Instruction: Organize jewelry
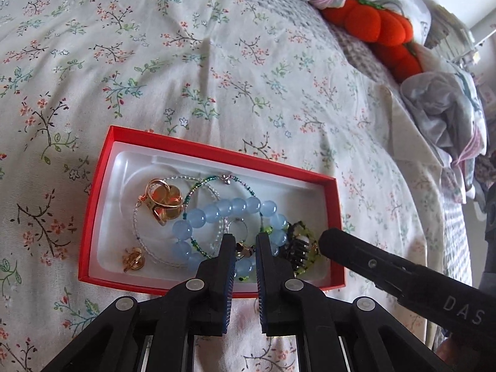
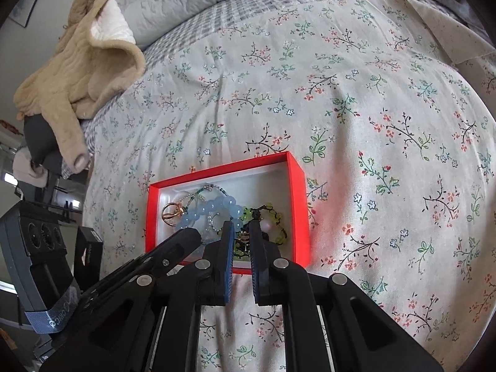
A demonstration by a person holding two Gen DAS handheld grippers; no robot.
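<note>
A red box [image 1: 102, 186] with a white liner lies on the flowered bedspread and holds the jewelry. Inside are gold rings [image 1: 162, 201], a blue bead bracelet [image 1: 229, 209], thin green and clear bead strands [image 1: 201, 186], a small gold piece [image 1: 133, 259] and a yellow-green and black bracelet [image 1: 299, 248]. My left gripper [image 1: 245, 241] hovers over the box's near side, its jaws a narrow gap apart, gripping nothing; a small gold and dark piece [image 1: 243, 248] lies below the gap. My right gripper [image 2: 241, 232] is shut and empty over the same box [image 2: 297, 186], above the yellow-green bracelet [image 2: 279, 217].
A beige fleece garment [image 2: 86, 71] and a grey pillow [image 2: 186, 3] lie at the bed's far left. Orange plush [image 1: 378, 24] and crumpled clothes [image 1: 443, 105] sit along the far right. A dark device [image 2: 40, 248] stands off the bed's left edge.
</note>
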